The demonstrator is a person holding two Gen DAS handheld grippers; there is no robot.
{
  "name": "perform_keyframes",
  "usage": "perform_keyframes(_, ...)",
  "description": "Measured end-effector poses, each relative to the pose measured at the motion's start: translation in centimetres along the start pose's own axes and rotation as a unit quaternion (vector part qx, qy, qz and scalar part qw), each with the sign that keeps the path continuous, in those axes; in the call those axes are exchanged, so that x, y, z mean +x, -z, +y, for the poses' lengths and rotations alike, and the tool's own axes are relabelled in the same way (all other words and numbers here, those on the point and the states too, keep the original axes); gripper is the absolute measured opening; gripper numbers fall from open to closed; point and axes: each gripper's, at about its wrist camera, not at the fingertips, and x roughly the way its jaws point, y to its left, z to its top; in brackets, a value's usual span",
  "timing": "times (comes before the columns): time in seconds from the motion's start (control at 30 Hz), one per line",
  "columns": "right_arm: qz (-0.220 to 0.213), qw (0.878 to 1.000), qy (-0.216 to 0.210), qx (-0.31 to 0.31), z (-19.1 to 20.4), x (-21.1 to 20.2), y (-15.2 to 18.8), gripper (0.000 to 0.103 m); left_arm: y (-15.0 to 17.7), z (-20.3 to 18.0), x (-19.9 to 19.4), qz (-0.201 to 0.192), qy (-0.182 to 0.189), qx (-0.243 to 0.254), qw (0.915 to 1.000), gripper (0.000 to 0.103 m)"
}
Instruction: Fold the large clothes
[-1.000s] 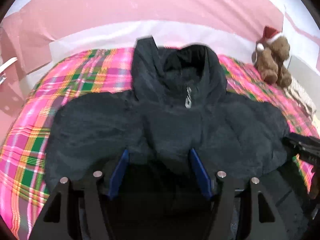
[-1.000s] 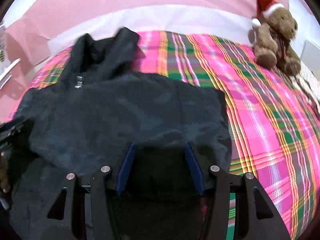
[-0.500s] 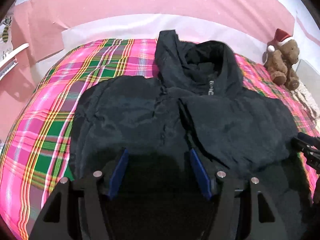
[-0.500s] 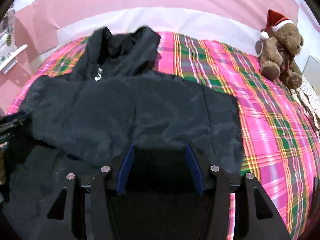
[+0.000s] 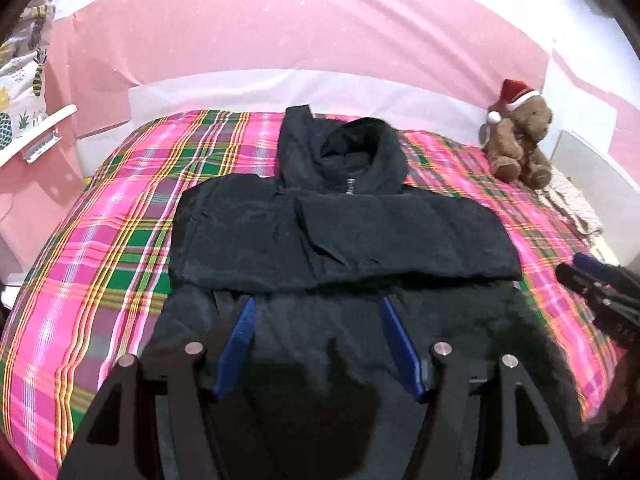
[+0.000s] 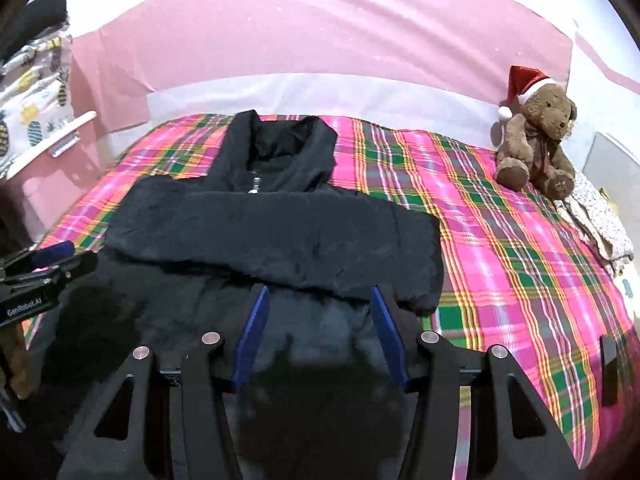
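Observation:
A black hooded jacket (image 5: 340, 236) lies flat on the plaid bed, hood toward the headboard, both sleeves folded across the chest. It also shows in the right wrist view (image 6: 276, 236). My left gripper (image 5: 318, 304) is open and empty, hovering over the jacket's lower body. My right gripper (image 6: 318, 290) is open and empty over the jacket's lower right part. Each gripper shows at the edge of the other's view: the right one (image 5: 592, 280), the left one (image 6: 44, 264).
The pink and green plaid bedspread (image 5: 120, 248) covers the bed. A brown teddy bear in a Santa hat (image 6: 536, 136) sits at the far right. A pale patterned cloth (image 6: 596, 216) lies beside it. A pink wall stands behind the bed.
Both grippers have pulled back and up from the jacket. The sleeves now lie folded across the chest, and more of the bed shows.

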Motion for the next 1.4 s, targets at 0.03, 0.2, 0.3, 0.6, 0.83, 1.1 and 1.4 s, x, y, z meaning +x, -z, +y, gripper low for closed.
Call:
perform_keyframes(0.03,-0.002,1.0,-0.002,-0.001,0.4,-0.7,0.4,0.053,0.2,-0.2,-0.7,-0.002,0.002,0.0,1.0,0.067)
perform_keyframes(0.2,-0.012,1.0,-0.02,0.001,1.7,-3.7,2.0,0.053,1.6,-1.3,-4.0,-0.013,0.012,-0.002,0.9998,0.067)
perform_keyframes(0.3,-0.017,0.999,-0.027,-0.001,2.3,-4.9,2.4,0.053,2.3,-1.8,-5.6,-0.018,0.014,0.001,0.9997,0.067)
perform_keyframes(0.6,-0.034,0.999,-0.029,-0.013,4.3,-5.5,-0.1,0.053,0.6,-1.2,-7.5,-0.031,0.0,0.012,0.9994,0.067)
perform_keyframes(0.83,-0.052,0.998,-0.021,-0.036,5.7,-3.7,-3.9,0.053,-3.5,-0.1,-5.6,-0.042,-0.02,0.019,0.9987,0.069)
perform_keyframes(1.1,-0.061,0.996,-0.01,-0.069,6.6,0.2,-7.4,0.053,-8.2,-0.2,-2.0,-0.053,-0.01,0.028,0.9982,0.072)
perform_keyframes(1.4,-0.06,0.994,0.01,-0.092,5.6,6.3,-10.0,0.053,-11.0,-0.5,4.3,-0.039,0.002,0.032,0.9987,0.074)
